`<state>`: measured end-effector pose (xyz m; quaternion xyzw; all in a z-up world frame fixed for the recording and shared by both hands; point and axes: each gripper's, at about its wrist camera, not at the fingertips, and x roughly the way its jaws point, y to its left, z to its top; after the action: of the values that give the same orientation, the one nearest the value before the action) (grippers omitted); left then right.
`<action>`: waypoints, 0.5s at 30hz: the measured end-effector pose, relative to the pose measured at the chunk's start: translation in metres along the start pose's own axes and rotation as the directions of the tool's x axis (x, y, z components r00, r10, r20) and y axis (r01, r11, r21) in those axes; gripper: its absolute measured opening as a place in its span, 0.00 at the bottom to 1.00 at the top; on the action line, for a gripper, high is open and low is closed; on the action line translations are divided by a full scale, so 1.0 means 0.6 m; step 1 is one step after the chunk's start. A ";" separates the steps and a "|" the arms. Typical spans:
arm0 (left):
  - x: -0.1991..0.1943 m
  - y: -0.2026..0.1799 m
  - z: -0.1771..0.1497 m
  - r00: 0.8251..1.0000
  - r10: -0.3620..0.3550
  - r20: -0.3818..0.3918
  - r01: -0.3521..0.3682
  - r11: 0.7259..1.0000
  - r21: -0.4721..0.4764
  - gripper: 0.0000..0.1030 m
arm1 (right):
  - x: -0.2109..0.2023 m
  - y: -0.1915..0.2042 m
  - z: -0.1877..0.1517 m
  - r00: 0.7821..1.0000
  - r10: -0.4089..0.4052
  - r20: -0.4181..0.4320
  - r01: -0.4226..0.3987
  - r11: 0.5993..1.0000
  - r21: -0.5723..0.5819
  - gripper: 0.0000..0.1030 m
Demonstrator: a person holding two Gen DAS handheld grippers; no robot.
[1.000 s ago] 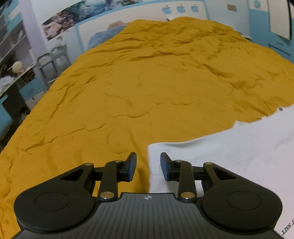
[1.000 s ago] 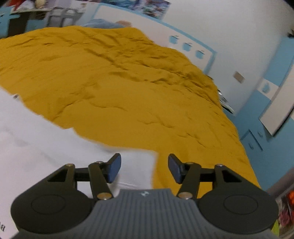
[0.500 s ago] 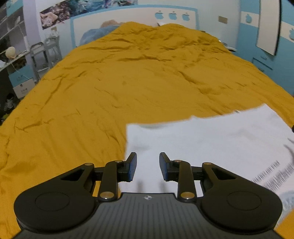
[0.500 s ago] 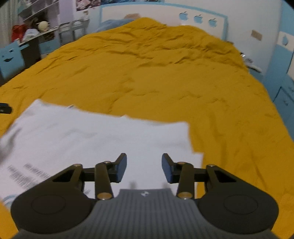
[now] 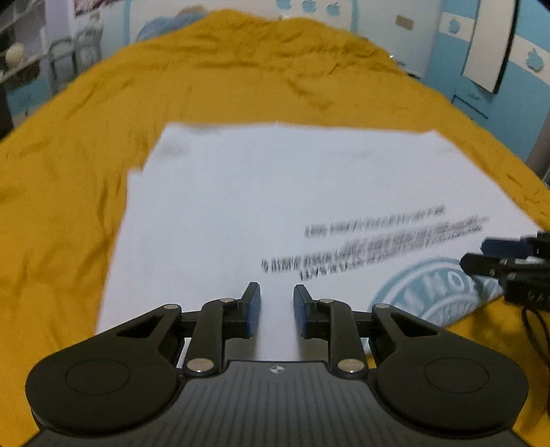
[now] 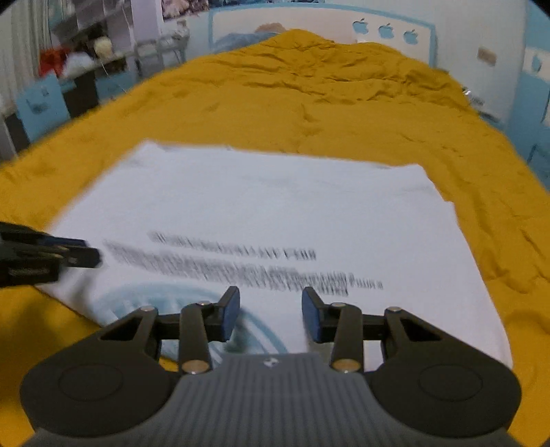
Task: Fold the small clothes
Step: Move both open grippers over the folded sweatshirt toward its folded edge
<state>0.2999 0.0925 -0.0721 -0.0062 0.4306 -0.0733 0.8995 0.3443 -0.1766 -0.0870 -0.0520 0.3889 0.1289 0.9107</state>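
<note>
A white T-shirt [image 5: 275, 192] with dark printed lines and a pale blue round logo lies flat on the mustard-yellow bedspread [image 5: 240, 79]; it also shows in the right wrist view [image 6: 275, 213]. My left gripper [image 5: 276, 309] is open and empty, above the shirt's near edge. My right gripper [image 6: 270, 311] is open and empty, over the logo at the near edge. Each gripper shows at the edge of the other's view: the right one at the right edge of the left wrist view [image 5: 508, 261], the left one at the left edge of the right wrist view [image 6: 51, 254].
The bedspread [image 6: 309, 96] stretches far beyond the shirt. A desk and shelves with clutter [image 6: 79, 65] stand at the left of the bed. A blue cabinet and wall [image 5: 491, 68] stand at the right. A headboard with apple stickers [image 6: 385, 29] is at the far end.
Both grippers have pulled back towards the near side of the bed. The shirt now shows almost whole, where before only its corners were in view. Both grippers stayed open.
</note>
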 end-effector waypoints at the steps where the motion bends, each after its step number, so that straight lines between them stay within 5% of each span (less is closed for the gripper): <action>1: 0.004 0.001 -0.010 1.000 0.003 -0.006 -0.003 1.000 -0.001 0.27 | 0.007 0.003 -0.015 1.000 -0.013 -0.021 0.013 1.000 -0.004 0.34; 5: 0.015 0.002 -0.030 1.000 0.012 -0.006 -0.011 1.000 0.022 0.27 | 0.023 0.021 -0.082 0.999 -0.043 -0.028 0.041 0.997 -0.059 0.34; 10: -0.019 0.013 -0.027 0.999 0.003 0.037 -0.003 1.000 0.008 0.27 | 0.007 0.008 -0.071 1.000 -0.017 -0.025 0.017 1.000 0.001 0.34; 15: -0.060 0.071 -0.029 0.995 0.054 0.079 -0.049 0.997 -0.064 0.27 | -0.058 -0.063 -0.053 0.996 -0.046 0.078 0.039 0.996 0.080 0.35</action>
<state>0.2694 0.1405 -0.0583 -0.0260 0.3959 -0.0363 0.9172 0.3096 -0.2258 -0.0841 -0.0195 0.3559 0.0962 0.9294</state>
